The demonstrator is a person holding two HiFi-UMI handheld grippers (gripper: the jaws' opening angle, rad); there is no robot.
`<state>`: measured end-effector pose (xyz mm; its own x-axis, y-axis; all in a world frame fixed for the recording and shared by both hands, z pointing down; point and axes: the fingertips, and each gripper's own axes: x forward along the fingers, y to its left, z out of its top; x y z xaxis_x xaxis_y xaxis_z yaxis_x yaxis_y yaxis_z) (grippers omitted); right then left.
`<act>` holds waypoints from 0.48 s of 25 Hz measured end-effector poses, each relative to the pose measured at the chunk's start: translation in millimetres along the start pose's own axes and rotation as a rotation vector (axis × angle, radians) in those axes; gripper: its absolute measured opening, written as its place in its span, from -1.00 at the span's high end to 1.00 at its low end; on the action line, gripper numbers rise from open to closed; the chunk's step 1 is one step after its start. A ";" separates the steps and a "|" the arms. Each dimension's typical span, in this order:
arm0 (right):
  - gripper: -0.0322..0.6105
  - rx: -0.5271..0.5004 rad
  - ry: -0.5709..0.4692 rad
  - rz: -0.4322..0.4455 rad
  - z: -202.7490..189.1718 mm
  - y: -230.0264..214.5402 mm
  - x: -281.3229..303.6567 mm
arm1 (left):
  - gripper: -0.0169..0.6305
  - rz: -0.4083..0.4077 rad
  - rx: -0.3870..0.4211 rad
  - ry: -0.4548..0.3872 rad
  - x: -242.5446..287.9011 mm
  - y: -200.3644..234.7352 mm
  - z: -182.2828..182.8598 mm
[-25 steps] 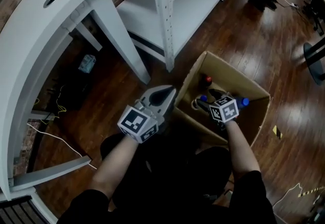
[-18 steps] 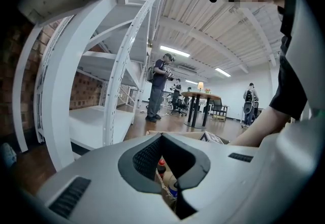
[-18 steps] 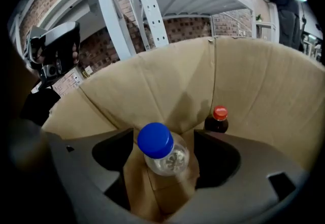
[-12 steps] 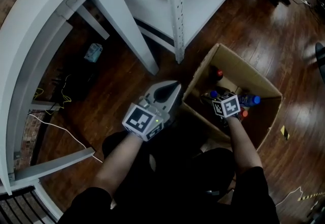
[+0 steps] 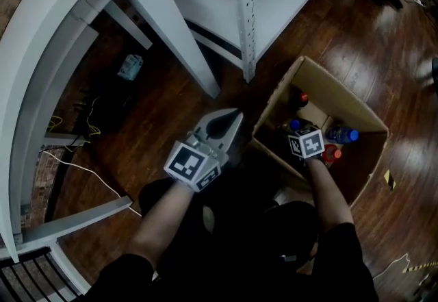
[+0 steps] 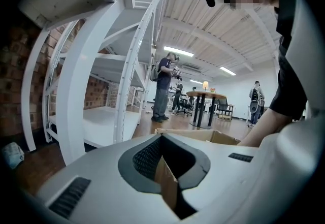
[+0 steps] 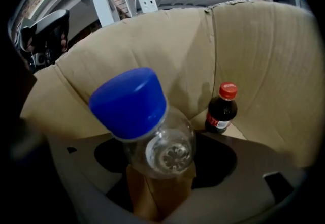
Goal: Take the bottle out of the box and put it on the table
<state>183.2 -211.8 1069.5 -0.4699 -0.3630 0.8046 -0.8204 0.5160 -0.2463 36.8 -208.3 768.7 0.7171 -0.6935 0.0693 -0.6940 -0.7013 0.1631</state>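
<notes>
While your right gripper (image 7: 165,162) closes, the upright bottle (image 7: 129,103) stands between its jaws — unpinched yet; the left gripper (image 5: 229,120), clenched empty, is farther.

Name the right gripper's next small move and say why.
Probably finish closing the right gripper on the clear blue-capped bottle before any lift. Its jaws are closing with that bottle between them and gaps showing on both sides, down inside the cardboard box. The dark red-capped bottle stands apart.
</notes>
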 end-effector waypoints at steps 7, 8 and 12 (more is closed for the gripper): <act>-0.14 -0.014 0.037 -0.037 -2.1 -1.3 -26.5 | 0.94 0.006 -0.033 -0.063 -8.8 5.9 16.3; -0.14 0.001 0.013 -0.044 3.4 -4.0 -35.9 | 0.94 0.003 -0.039 -0.083 -9.8 7.1 22.1; -0.13 0.024 -0.116 -0.100 37.9 -13.1 -81.0 | 0.94 -0.002 -0.060 -0.124 -5.9 16.0 38.0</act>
<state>219.7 -218.6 987.1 -0.4185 -0.4994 0.7586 -0.8720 0.4545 -0.1819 19.0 -221.7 733.4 0.7021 -0.7101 -0.0526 -0.6851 -0.6938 0.2222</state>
